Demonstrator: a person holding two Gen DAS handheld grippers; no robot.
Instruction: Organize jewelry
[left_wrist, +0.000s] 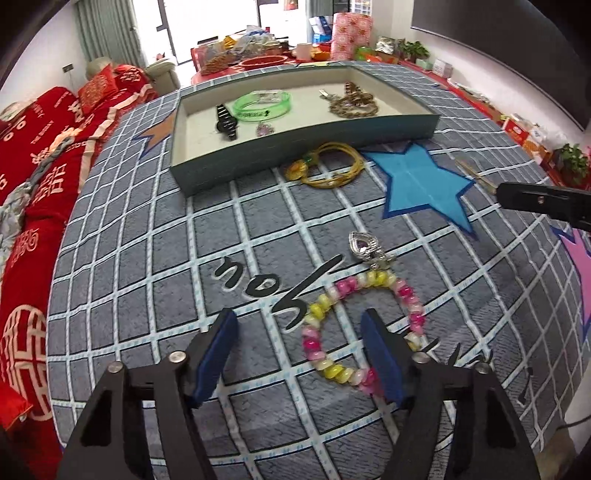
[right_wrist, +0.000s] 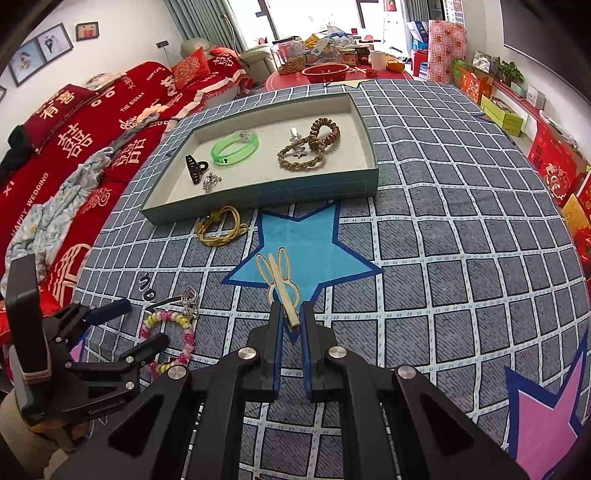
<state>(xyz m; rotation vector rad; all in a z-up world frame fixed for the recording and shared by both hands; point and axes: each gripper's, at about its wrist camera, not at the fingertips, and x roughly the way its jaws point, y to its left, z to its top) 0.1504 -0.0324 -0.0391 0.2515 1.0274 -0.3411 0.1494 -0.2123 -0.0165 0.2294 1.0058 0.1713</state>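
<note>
1. Our right wrist view shows the right hand-held gripper (right_wrist: 291, 325) nearly closed on the near end of a gold bunny-ear hair clip (right_wrist: 277, 278); the left wrist view catches only a sliver of that clip (left_wrist: 474, 173) beside the right hand-held gripper's dark finger (left_wrist: 543, 199).
2. Our left wrist view shows the left hand-held gripper (left_wrist: 301, 328) wide open and holding nothing, its right pad inside the loop of a pink-and-yellow beaded bracelet (left_wrist: 325, 310) lying on the checked table cover (left_wrist: 147, 258). From the right wrist view we see the same left hand-held gripper (right_wrist: 136, 325) astride that bracelet (right_wrist: 184, 334).
3. The hair clip's long axis runs away from us, ears pointing toward the tray (right_wrist: 258, 195), over the blue star (right_wrist: 314, 240).
4. A silver heart charm (left_wrist: 364, 245) sits at the bracelet's far end, touching it.
5. The shallow teal tray holds a green bangle (right_wrist: 234, 147), a black claw clip (right_wrist: 195, 168), a small silver piece (right_wrist: 210, 181), and brown coiled and braided hair ties (right_wrist: 314, 147) with a silver star clip (right_wrist: 297, 146).
6. A yellow cord necklace (right_wrist: 219, 225) lies on the table just outside the tray's near wall.
</note>
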